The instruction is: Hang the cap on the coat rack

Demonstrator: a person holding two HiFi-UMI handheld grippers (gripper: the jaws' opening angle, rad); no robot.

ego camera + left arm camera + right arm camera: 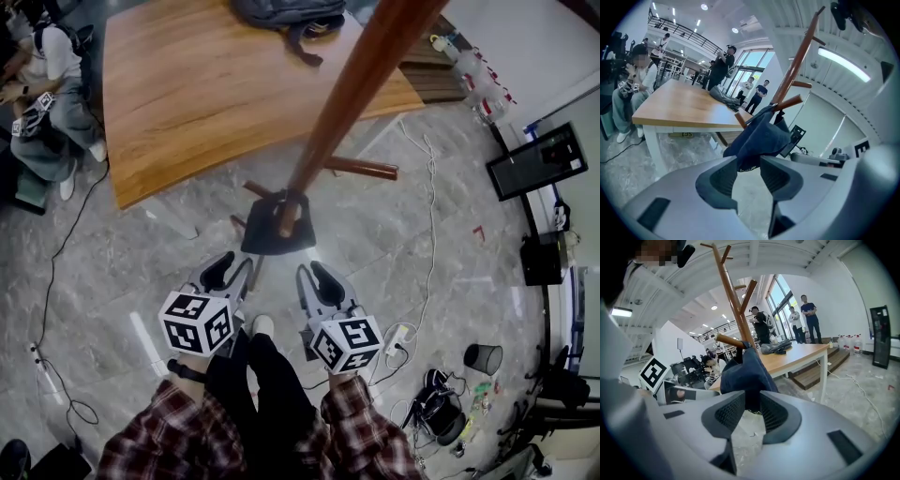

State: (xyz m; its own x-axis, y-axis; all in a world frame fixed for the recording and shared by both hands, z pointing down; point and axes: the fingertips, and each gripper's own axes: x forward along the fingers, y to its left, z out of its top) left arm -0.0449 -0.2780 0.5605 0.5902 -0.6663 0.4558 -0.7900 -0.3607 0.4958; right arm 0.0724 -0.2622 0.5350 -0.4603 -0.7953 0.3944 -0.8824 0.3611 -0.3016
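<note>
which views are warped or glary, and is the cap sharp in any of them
Head view: fairly sharp, even light, rack looms foreshortened. Left gripper view: strong fisheye, dark corners, ceiling light glares, cap sharp. Right gripper view: same fisheye, windows bright, cap shaded.

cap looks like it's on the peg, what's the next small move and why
Probably draw both tongs straight back. The cap already hangs over a peg of the coat rack, and the left tongs and right tongs both stand open, seemingly clear of it.
</note>
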